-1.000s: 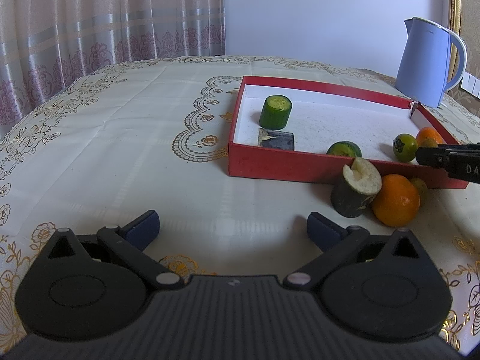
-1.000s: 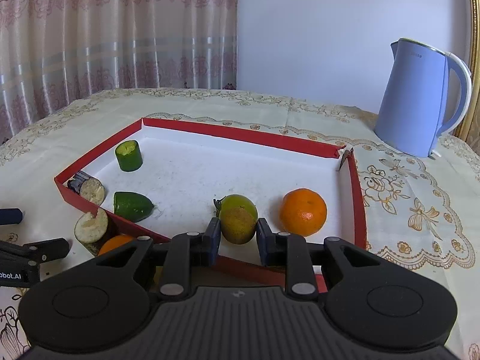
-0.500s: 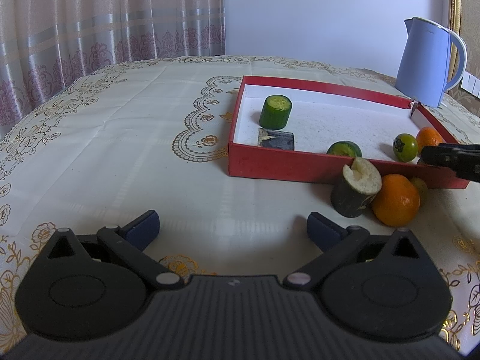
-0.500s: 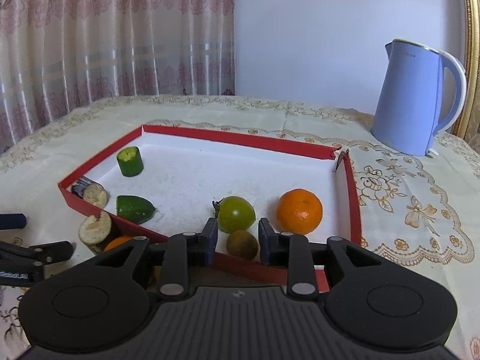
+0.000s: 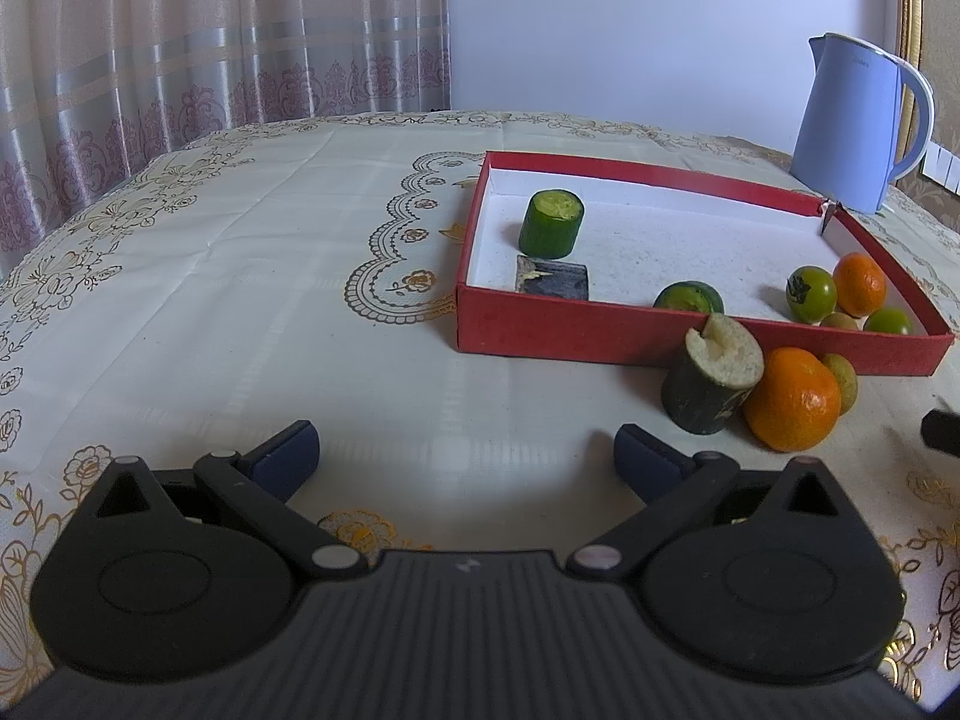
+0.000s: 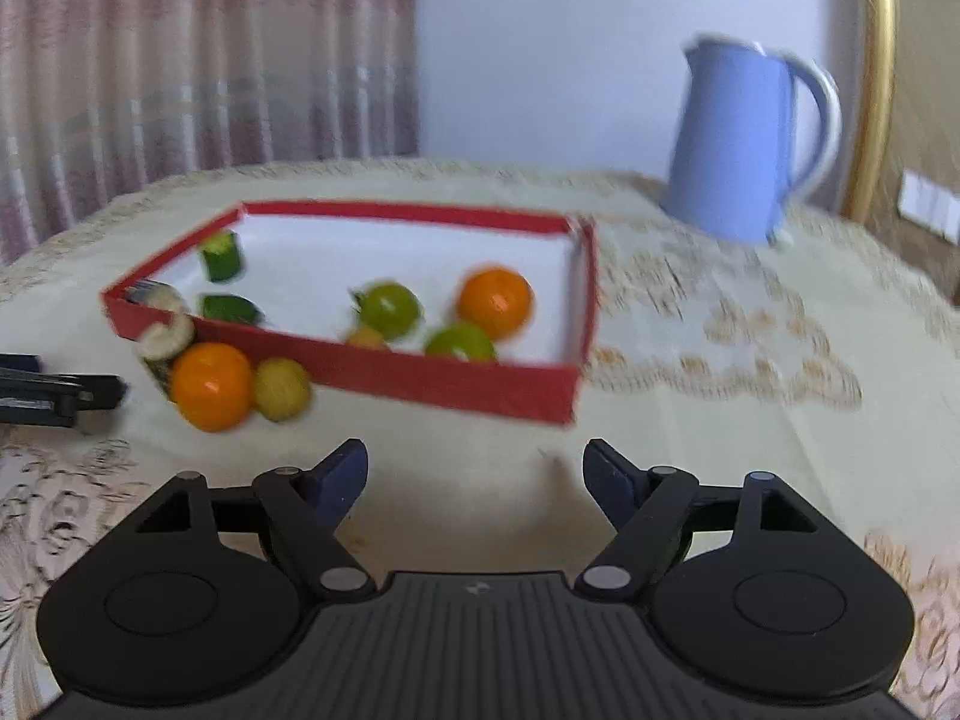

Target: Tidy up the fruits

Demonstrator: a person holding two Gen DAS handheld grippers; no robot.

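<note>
Sizing up round orange tangerine outside red cardboard tray, lower-left frame.
Light, firm-skinned, rolls; grip across its middle. Left gripper and right gripper jaws both open, empty.

Bare tablecloth lies left of the red tray; kettle crowds its far corner.

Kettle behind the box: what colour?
Light blue kettle, clearest in the left wrist view.

Right-wrist view blurred; red tray smeared.
</note>
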